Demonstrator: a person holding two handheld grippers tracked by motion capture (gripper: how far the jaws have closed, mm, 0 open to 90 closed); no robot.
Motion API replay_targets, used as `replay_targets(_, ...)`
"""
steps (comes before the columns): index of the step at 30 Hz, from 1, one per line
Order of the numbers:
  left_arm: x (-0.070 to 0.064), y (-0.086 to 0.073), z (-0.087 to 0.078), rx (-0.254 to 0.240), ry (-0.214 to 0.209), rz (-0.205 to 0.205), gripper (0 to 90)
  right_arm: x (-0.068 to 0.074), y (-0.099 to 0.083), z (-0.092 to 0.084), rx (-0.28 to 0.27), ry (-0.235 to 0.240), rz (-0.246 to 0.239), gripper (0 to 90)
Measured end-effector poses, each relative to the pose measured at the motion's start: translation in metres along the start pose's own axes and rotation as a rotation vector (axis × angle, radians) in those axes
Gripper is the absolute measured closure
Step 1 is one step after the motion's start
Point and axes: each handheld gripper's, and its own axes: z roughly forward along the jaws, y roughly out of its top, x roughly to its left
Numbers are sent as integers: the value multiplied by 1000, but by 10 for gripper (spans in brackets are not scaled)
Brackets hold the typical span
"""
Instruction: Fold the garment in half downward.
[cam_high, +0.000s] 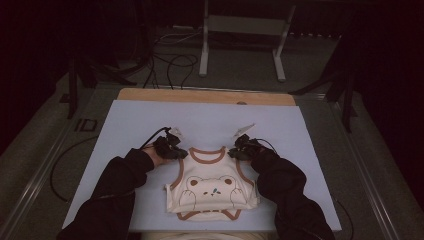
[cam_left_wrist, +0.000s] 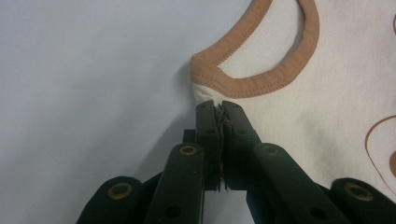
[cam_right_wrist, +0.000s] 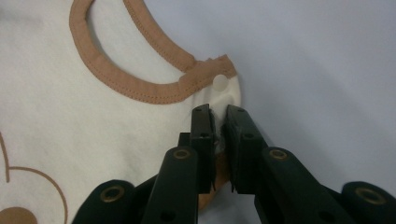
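A small cream baby vest (cam_high: 212, 190) with brown trim and a bear print lies flat on the white sheet (cam_high: 125, 125), neckline away from the person. My left gripper (cam_high: 181, 152) sits at its left shoulder, and in the left gripper view (cam_left_wrist: 219, 108) the jaws are pinched together on the cream fabric just below the brown neck trim (cam_left_wrist: 261, 84). My right gripper (cam_high: 236, 153) is at the right shoulder; in the right gripper view (cam_right_wrist: 218, 114) its jaws clamp a fold of cloth beside a white snap button (cam_right_wrist: 219, 83).
The sheet covers a wooden table (cam_high: 205, 96) whose far edge shows bare. Beyond it stand a white metal frame (cam_high: 242, 45) and loose cables (cam_high: 170, 62) on the floor. Two small pale bits (cam_high: 245, 129) lie on the sheet behind the grippers.
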Motion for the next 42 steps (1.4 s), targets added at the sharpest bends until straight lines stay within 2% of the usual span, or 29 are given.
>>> replay_targets(7,-2,3,-7,-9,14,5,876,0,1,-4,-14,-7,3,830)
replay_targets(18,-3,11,-27,-57,22,6,876,0,8,-20,-51,-26,-20,831)
replay_targets(30,-7,21,-46,-92,43,42,876,2,17,-39,-95,-50,-40,830)
replay_targets(34,-9,28,-57,-112,53,59,876,2,22,-52,-118,-66,-49,830)
replay_targets(41,-9,34,-66,-143,66,65,876,0,28,-61,-143,-84,-55,830)
replay_targets(42,-9,35,-68,-147,70,64,876,-1,30,-63,-139,-90,-68,831)
